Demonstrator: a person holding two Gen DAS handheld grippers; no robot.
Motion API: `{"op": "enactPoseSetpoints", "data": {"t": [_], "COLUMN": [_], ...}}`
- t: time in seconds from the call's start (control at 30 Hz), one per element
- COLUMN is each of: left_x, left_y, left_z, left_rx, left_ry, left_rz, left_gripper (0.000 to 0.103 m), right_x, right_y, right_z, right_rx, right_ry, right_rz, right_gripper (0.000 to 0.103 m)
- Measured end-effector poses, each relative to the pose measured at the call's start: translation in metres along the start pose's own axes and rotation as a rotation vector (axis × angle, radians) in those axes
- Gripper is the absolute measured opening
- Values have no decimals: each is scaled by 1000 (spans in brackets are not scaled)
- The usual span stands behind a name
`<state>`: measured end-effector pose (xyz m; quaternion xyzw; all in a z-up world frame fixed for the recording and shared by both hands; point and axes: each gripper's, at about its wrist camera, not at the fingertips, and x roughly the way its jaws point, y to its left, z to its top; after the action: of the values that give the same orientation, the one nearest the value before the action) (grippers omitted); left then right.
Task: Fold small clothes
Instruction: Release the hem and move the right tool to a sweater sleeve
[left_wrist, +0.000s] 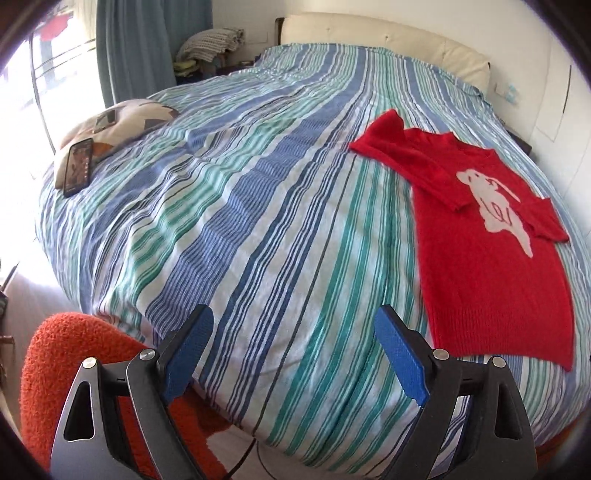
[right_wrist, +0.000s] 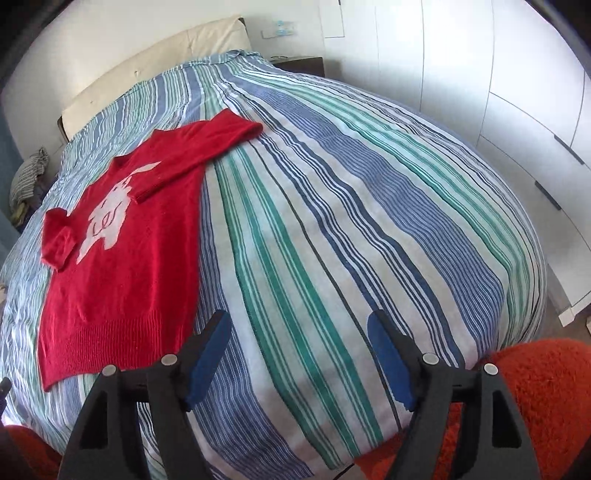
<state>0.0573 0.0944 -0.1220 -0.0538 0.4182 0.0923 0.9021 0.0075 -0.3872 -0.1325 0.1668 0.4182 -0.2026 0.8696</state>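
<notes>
The red sweater (left_wrist: 491, 240) lay flat on the striped bedcover (left_wrist: 258, 221), front up, with a pale animal figure (left_wrist: 495, 206) showing on its chest. Both sleeves were folded in across the body, their cuffs resting near that figure. In the left wrist view the sweater sat at about three o'clock, its ribbed hem toward the near edge of the bed and its neck toward the cream headboard (left_wrist: 384, 40). In the right wrist view the same sweater (right_wrist: 122, 258) lay at about nine o'clock, with the hem again nearest the camera.

The left claw (left_wrist: 293, 350) stood wide open at six o'clock, its blue pads (left_wrist: 188, 354) apart over bare bedcover, with nothing between them; the sweater's hem corner was just beside its right-hand finger. The right claw (right_wrist: 299, 354) was likewise open and empty, its blue pads (right_wrist: 208, 358) spread above the stripes, the sweater's hem just beside its left-hand finger.

At ten o'clock in the left view a patterned cushion (left_wrist: 122, 122) rested near the bed's edge with a phone (left_wrist: 77, 168) leaning against it. An orange fuzzy fabric (left_wrist: 74, 354) filled the lower left corner of that view. White cupboard doors (right_wrist: 517, 92) stood at two o'clock in the right view.
</notes>
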Motion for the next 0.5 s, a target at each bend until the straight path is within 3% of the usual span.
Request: {"op": "enactPoseSetpoints", "data": {"t": [0.17,0.27,0.33,0.4,0.5], "left_x": [-5,-10,-12,-10,-2], "left_y": [3,6,8,10,8], "left_z": [2,2,2,3,2], "left_rx": [-7,-15,-20,-28,-36], "left_ry": [-9,-23,-32,-26,5], "left_rz": [2,3,6,8,13], "left_gripper": [90,91,93,94,94], "right_x": [-17,-34,-51,-59,-48], "right_y": [3,16,34,55,90], "right_z": [4,27,54,82,114], "right_rx": [-17,-59,-168,-301,-493], "right_ry": [-70,-109,-162,-201,-185], "right_rz": [6,56,95,120,154], "right_gripper": [76,76,77,85,87]}}
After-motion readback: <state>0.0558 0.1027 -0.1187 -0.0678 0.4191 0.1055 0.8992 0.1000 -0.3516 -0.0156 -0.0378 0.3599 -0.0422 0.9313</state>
